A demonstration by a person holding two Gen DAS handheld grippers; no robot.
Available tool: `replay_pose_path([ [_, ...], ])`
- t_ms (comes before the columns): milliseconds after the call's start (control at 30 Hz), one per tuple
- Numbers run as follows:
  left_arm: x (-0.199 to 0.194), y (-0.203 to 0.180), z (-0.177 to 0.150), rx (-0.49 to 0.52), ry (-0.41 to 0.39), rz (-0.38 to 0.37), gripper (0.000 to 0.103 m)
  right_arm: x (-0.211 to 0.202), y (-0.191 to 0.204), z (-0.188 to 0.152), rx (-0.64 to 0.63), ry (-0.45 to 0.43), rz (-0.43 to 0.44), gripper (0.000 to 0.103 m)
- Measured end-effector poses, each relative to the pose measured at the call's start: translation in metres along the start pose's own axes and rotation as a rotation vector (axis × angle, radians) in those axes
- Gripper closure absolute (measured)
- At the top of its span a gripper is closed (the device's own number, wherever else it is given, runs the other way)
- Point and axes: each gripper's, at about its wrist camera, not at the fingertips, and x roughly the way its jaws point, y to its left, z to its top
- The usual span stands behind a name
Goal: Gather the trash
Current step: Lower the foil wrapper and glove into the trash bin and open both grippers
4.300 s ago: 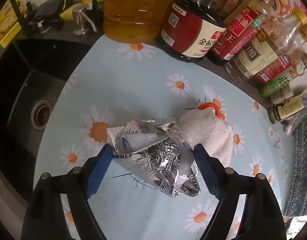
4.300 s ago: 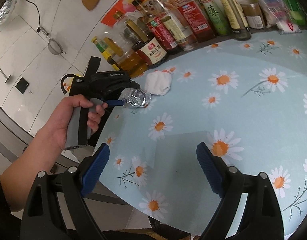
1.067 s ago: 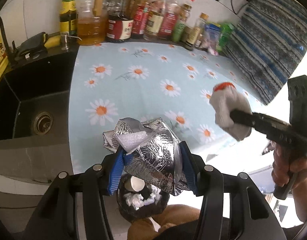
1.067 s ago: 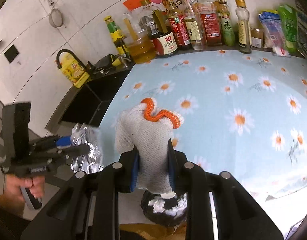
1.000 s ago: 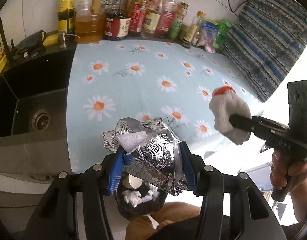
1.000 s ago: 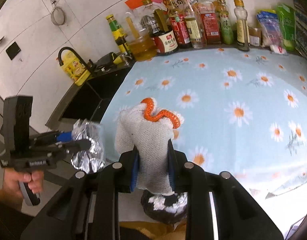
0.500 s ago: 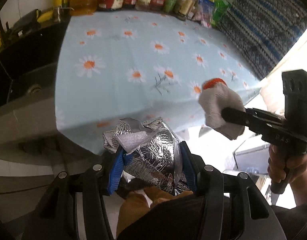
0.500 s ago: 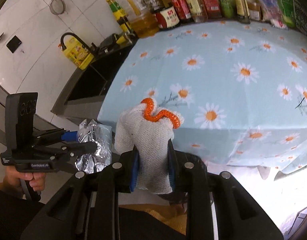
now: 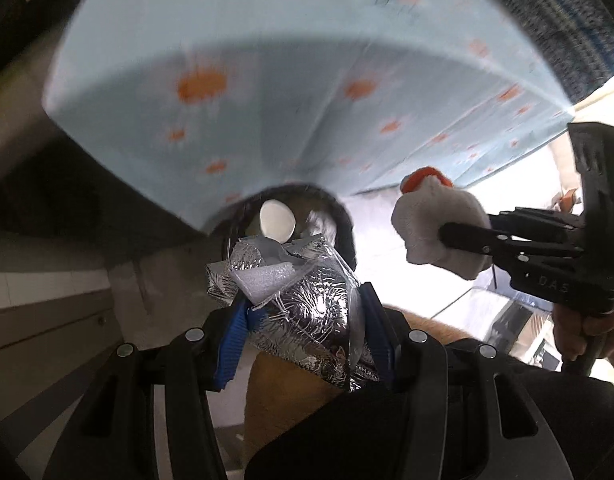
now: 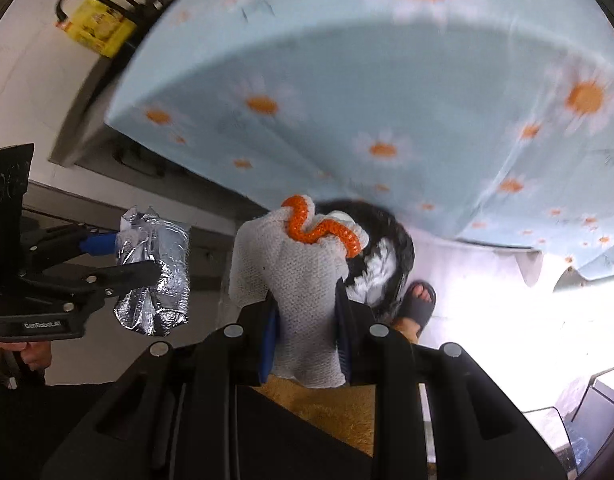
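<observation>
A white tiled wall point(image 10: 23, 80) and a yellow bottle point(image 10: 95, 28) are seen at the left. The foil point(image 9: 303, 304) is clamped in the left gripper point(image 9: 303, 336) and the glove point(image 10: 303, 296) in the right gripper point(image 10: 305, 332), both below the daisy cloth's point(image 10: 387, 80) overhanging edge, above a black bin point(image 10: 391, 264). A sandalled foot point(image 10: 417, 304) is beside the bin.

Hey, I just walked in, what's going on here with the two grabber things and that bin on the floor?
A person is clearing trash with a tool in each hand. The left tool grips a crumpled foil wrapper; the right tool grips a white knit glove with an orange cuff. Both are held over a black-lined trash bin below the daisy tablecloth, nothing dropped yet.
</observation>
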Motion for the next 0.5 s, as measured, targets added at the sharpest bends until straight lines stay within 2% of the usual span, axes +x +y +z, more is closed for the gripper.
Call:
replay_pose_path([
  [267, 0.062, 0.022, 0.001, -0.038, 0.083, 0.013, 0.051, 0.059, -0.006, 0.003, 0.001, 0.099, -0.046, 0.076],
  [400, 0.106, 0.038, 0.001, -0.062, 0.124, -0.031, 0.051, 0.091, -0.014, 0.004, 0.0, 0.13, -0.101, 0.076],
  [500, 0.135, 0.045, 0.002, -0.065, 0.136, -0.025, 0.051, 0.12, -0.022, 0.005, 0.01, 0.147, -0.133, 0.076],
])
